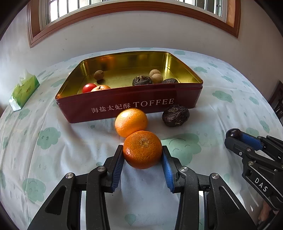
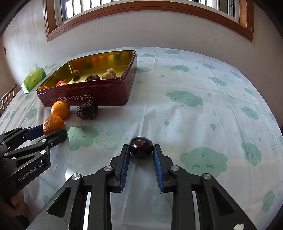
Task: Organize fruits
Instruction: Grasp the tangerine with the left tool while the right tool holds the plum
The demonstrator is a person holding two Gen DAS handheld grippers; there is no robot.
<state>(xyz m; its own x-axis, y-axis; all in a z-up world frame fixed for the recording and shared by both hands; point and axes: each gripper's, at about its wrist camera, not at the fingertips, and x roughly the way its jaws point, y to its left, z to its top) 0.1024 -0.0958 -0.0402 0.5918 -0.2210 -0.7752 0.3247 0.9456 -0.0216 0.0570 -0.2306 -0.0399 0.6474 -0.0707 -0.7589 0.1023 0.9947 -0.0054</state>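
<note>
Left wrist view looks along the left hand-held gripper (image 1: pixel 142 156), whose blue pads sit against both sides of a mandarin (image 1: pixel 142 149) resting on the worktop (image 1: pixel 70 150); the pads pinch the fruit, which shows its stem scar upward. Touching it on the far side lies a second orange (image 1: pixel 131 122), just in front of the red tin (image 1: pixel 123 104) lettered TOFFEE. A wrinkled dark fruit (image 1: pixel 175 115) lies to the right of that orange, also close to the tin's front wall.

Inside the tin's gold interior are a red tomato (image 1: pixel 89 87) and an orange-red fruit (image 1: pixel 100 88) in the near left corner, a brown longan (image 1: pixel 98 75) behind them, two pale longans (image 1: pixel 156 76) toward the right, and two wrinkled dark fruits (image 1: pixel 142 80) beside them, one largely hidden by the front wall.

Right wrist view shows the right hand-held gripper (image 2: pixel 141 150) pressed onto a small, glossy dark plum-like fruit (image 2: pixel 141 146), held between the tips of its blue pads just over the cloud-print cloth. Seen from the left camera, that same gripper enters at the right edge with the dark fruit at its tip, well apart from the mandarin.

A green tissue pack (image 1: pixel 23 91) lies at the far left of the worktop, apart from the tin. Behind the worktop runs a pale wall with a wooden-framed window (image 1: pixel 134 16).
</note>
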